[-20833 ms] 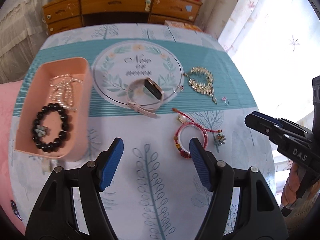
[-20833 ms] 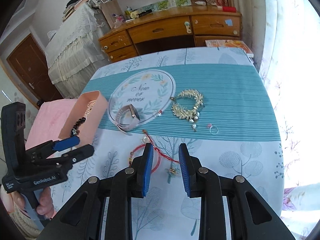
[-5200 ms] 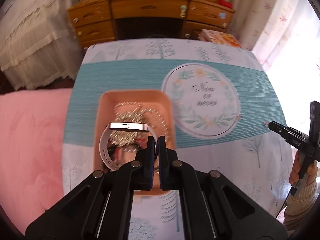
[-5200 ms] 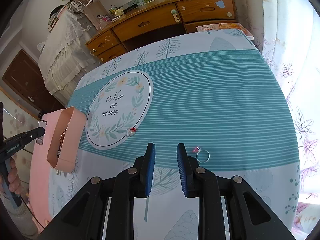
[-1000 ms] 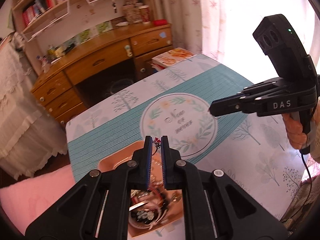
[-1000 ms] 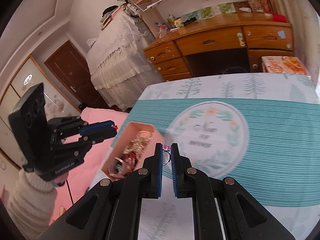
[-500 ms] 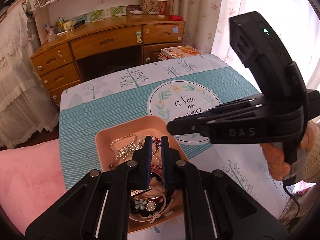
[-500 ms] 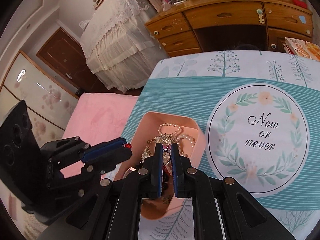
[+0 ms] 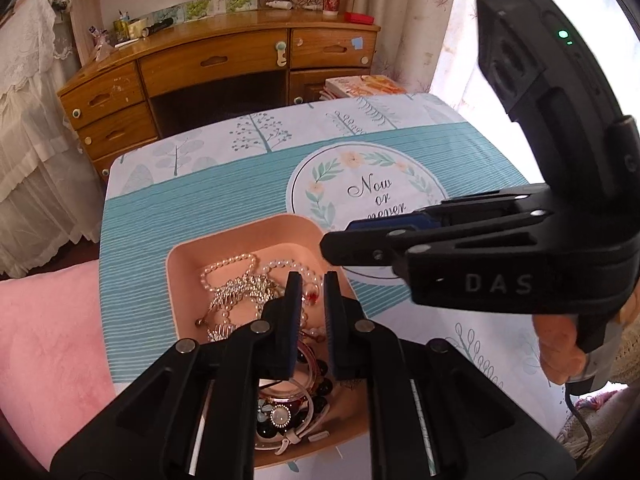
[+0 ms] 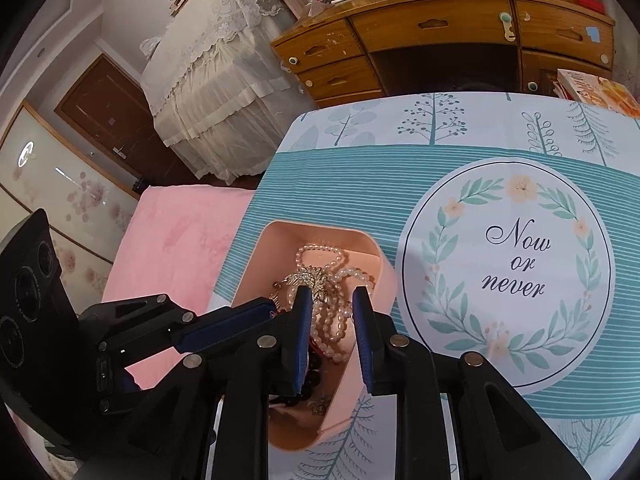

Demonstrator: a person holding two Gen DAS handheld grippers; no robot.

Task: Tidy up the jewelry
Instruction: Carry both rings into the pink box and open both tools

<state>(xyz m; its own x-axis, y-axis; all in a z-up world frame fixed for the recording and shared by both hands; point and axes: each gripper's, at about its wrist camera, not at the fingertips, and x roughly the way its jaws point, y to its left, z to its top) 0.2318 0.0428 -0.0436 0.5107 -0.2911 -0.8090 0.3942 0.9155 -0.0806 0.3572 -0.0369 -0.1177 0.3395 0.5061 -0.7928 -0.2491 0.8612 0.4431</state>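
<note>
A pink tray (image 9: pixel 176 276) (image 10: pixel 372 252) on the table holds a pearl necklace (image 9: pixel 228 268) (image 10: pixel 332 320), a gold leaf necklace (image 9: pixel 240 292) (image 10: pixel 310 278), a dark bead bracelet (image 9: pixel 324 390), a watch and a small red-stone ring (image 9: pixel 311 294). My left gripper (image 9: pixel 308 280) hangs over the tray, its jaws slightly apart, with the ring lying below the gap. My right gripper (image 10: pixel 330 292) is open and empty over the tray's right side. In the left wrist view its fingers (image 9: pixel 360 240) reach in from the right.
The tablecloth (image 10: pixel 320 184) has a round "Now or never" print (image 10: pixel 516 256). A pink cushion (image 9: pixel 48 340) lies left of the table. A wooden desk (image 9: pixel 224 64) stands behind. Books (image 9: pixel 360 84) are stacked by the curtain.
Both grippers have come down over the tray and their jaws have parted. The small red-stone ring has left my left gripper and lies in the tray. My right gripper is empty.
</note>
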